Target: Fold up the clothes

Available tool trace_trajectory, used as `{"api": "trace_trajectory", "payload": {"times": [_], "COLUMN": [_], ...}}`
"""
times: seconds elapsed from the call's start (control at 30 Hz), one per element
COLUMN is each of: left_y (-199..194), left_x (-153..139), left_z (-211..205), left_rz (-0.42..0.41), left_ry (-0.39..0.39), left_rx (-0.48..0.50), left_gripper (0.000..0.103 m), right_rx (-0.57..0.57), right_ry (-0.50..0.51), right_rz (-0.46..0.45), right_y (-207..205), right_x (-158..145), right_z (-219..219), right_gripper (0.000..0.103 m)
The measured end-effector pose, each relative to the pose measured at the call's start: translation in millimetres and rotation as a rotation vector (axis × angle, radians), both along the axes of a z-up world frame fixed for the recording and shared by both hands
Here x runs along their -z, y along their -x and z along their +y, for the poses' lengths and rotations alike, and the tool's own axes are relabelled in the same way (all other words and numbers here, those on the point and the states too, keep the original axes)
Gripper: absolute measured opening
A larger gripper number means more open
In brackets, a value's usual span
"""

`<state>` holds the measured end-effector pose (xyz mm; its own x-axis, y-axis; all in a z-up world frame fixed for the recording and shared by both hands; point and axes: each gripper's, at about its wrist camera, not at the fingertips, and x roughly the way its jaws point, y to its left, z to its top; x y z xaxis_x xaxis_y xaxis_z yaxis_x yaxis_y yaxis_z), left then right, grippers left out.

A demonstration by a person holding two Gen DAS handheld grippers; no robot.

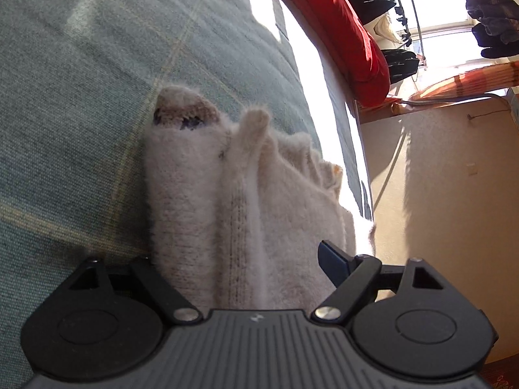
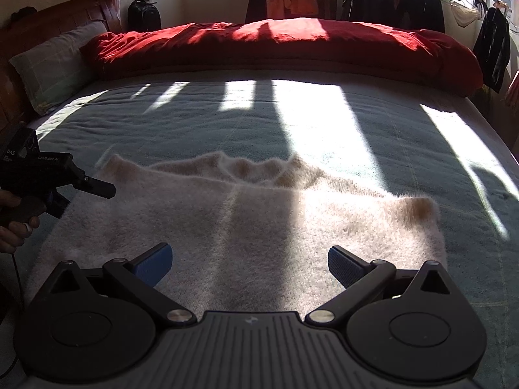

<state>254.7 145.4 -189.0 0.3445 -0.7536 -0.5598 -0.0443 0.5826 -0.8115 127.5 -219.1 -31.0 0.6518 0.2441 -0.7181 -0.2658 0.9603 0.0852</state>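
Observation:
A fuzzy cream sweater [image 2: 259, 227] lies flat on the grey-green bed cover [image 2: 356, 136], collar toward the far side and a brownish cuff at its right corner. My left gripper [image 2: 86, 199] sits at the sweater's left edge, held by a hand [image 2: 13, 223], its jaws wide apart around that edge. In the left wrist view the sweater [image 1: 194, 194] fills the gap of the left gripper [image 1: 240, 253]. It hides one finger, and the other finger [image 1: 334, 262] stands free. My right gripper [image 2: 249, 265] hovers open over the near hem, with nothing between its pads.
A red duvet [image 2: 275, 45] is bunched along the far side of the bed. A pillow [image 2: 55, 64] leans at the headboard on the left. Dark clothes [image 2: 418, 0] hang on a rail by the window. Sunlit stripes cross the cover beyond the sweater.

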Motion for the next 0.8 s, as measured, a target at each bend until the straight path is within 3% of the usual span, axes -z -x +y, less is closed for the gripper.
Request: {"api": "trace_trajectory", "payload": {"times": [0.17, 0.33, 0.53, 0.8], "left_y": [32, 38, 36, 38], "left_x": [3, 17, 12, -19], "left_z": [7, 20, 14, 1], "left_rz": [0.020, 0.062, 0.059, 0.036], "left_ry": [0.048, 0.082, 0.040, -0.059], "left_rx": [0.027, -0.024, -0.021, -0.031], "left_gripper": [0.076, 0.045, 0.038, 0.032], "right_rx": [-0.003, -0.001, -0.012, -0.023], "right_ry": [-0.003, -0.010, 0.000, -0.027], "right_rz": [0.000, 0.021, 0.012, 0.011], "right_y": [1, -2, 1, 2], "right_x": [2, 7, 4, 1], "right_z": [-1, 0, 5, 3], "right_gripper": [0.103, 0.103, 0.103, 0.103]}}
